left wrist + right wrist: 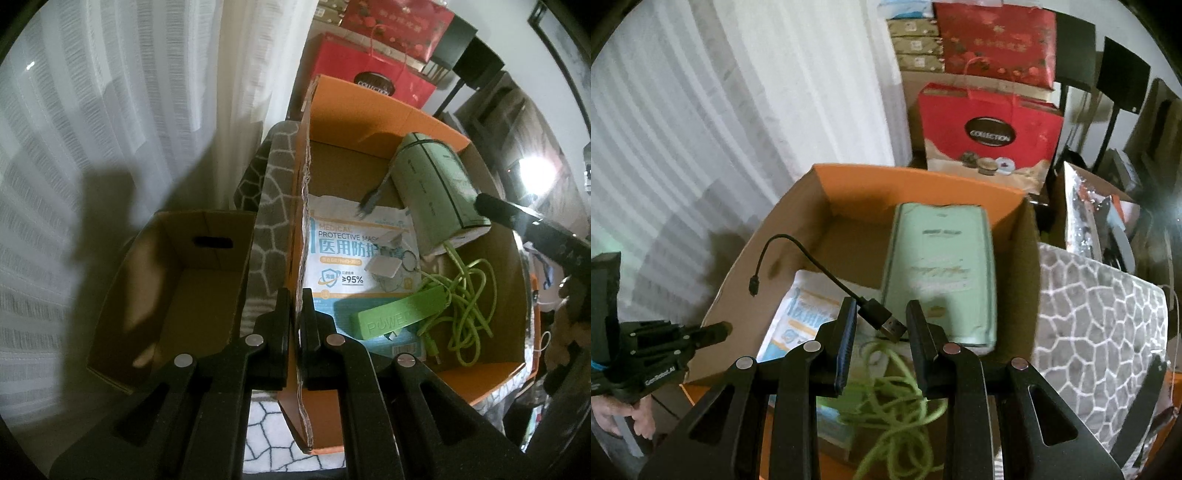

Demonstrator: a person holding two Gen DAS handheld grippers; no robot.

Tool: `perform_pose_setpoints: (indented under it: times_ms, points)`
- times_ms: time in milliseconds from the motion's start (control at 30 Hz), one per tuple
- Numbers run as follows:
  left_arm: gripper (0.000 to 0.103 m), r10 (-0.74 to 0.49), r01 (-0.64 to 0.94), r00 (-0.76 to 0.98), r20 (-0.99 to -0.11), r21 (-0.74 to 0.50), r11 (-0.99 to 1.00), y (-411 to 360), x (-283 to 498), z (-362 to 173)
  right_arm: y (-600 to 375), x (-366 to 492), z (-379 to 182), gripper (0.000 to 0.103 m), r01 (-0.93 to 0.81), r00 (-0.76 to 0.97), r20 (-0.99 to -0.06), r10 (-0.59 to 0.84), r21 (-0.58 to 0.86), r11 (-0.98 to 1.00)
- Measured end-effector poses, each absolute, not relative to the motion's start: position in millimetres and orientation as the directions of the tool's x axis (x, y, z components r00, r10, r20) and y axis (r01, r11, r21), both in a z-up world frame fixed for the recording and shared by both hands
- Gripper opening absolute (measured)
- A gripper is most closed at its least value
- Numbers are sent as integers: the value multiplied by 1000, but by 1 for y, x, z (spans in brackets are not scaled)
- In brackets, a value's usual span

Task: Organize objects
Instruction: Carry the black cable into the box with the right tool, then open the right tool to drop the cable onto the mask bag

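An orange cardboard box holds a pale green packet, a mask pack, a green power bank, a tangled green cable and a white key tag. My left gripper is shut on the box's left wall. My right gripper is open over the box. A short black USB cable shows between its fingers, plug near the right finger; the grip is unclear. The right gripper's tip shows in the left wrist view beside the packet. The left gripper shows in the right wrist view.
A smaller brown cardboard box stands left of the orange one, past a grey patterned cushion. White curtains hang behind. Red gift bags and stacked boxes stand at the back. A grey patterned blanket lies right of the box.
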State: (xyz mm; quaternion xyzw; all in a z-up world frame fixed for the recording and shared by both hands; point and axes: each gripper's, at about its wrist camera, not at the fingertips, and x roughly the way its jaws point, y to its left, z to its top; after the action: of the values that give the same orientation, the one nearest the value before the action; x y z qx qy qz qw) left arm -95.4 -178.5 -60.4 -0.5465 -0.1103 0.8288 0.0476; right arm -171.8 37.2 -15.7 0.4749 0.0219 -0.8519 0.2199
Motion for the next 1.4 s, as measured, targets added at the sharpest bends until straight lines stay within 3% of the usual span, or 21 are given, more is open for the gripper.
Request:
perform_pose_setpoints:
  times_ms: [333,500,1300,1400]
  points:
    - [5,203,43,-399,-894,-239,-970,-178,-95,-61,9,-168,-27,28,423,-428,-836,-344,151,-894]
    - [5,204,44,-398,-894,-241,-970,-179,-94,-61,4,-165,-29,37,428,-435,-839,-328,127,-895]
    - [5,206,43,-397,-894,-242,-969,-177,-95,-59,32,-151,1,37,399,-524,-791,-317,101,-911]
    - [5,207,43,-398,-894,-243,-969,-177,-95,-59,36,-147,4,42,393,-543,-783,-305,84,-916]
